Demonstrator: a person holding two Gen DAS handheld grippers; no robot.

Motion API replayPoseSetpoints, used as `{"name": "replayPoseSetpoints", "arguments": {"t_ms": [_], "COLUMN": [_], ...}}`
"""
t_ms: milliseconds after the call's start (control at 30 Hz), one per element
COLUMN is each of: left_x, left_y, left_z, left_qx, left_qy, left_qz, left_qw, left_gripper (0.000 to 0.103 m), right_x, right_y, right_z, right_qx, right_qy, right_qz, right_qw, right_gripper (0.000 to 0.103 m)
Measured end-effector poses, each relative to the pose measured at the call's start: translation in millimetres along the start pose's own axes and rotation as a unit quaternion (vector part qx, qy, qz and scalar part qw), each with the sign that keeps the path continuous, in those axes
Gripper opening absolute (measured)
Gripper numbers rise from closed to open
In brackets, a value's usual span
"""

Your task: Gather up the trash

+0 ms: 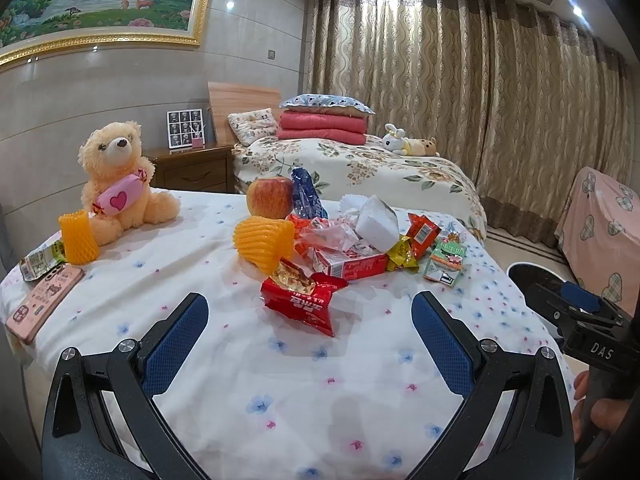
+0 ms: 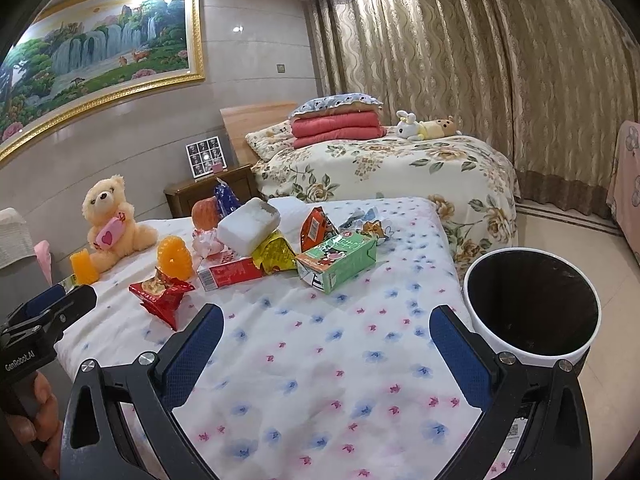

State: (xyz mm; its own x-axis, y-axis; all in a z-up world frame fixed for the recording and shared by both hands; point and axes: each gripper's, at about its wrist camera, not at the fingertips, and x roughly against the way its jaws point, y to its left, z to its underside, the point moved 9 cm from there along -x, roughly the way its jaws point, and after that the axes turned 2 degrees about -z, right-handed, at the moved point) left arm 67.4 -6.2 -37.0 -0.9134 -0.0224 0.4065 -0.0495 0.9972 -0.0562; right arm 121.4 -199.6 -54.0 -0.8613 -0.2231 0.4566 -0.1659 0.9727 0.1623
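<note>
A heap of trash lies on the flowered bed sheet: a red snack bag, a red carton, a green juice carton, a yellow wrapper, a white foam block and orange foam nets. My left gripper is open, low over the sheet just short of the red snack bag. My right gripper is open too, with nothing between its fingers, hovering before the green carton. A white bin with a dark inside stands by the bed's right edge.
A teddy bear, an apple, a pink phone and another orange net rest on the same bed. Behind it stand a nightstand and a second bed. Curtains cover the far wall.
</note>
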Motion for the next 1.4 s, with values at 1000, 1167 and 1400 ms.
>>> {"name": "replayPoseSetpoints", "arguments": {"t_ms": [1000, 1167, 1400], "left_x": [-2.1, -1.7, -1.9], "left_y": [1.8, 1.6, 0.2], "left_z": [1.6, 0.2, 2.5], "left_qx": [-0.003, -0.003, -0.002], "left_qy": [0.001, 0.000, 0.000], "left_qz": [0.002, 0.002, 0.003], "left_qw": [1.0000, 1.0000, 1.0000], "left_gripper": [0.103, 0.103, 0.103], "right_x": [1.5, 1.8, 1.9], "right_y": [-0.4, 0.1, -0.3], "right_z": [-0.2, 0.1, 0.2], "right_qx": [-0.010, -0.011, -0.012], "right_qy": [0.000, -0.001, 0.000], "right_qz": [-0.008, -0.009, -0.009], "right_qw": [1.000, 1.000, 1.000], "right_gripper": [0.103, 0.103, 0.103]}}
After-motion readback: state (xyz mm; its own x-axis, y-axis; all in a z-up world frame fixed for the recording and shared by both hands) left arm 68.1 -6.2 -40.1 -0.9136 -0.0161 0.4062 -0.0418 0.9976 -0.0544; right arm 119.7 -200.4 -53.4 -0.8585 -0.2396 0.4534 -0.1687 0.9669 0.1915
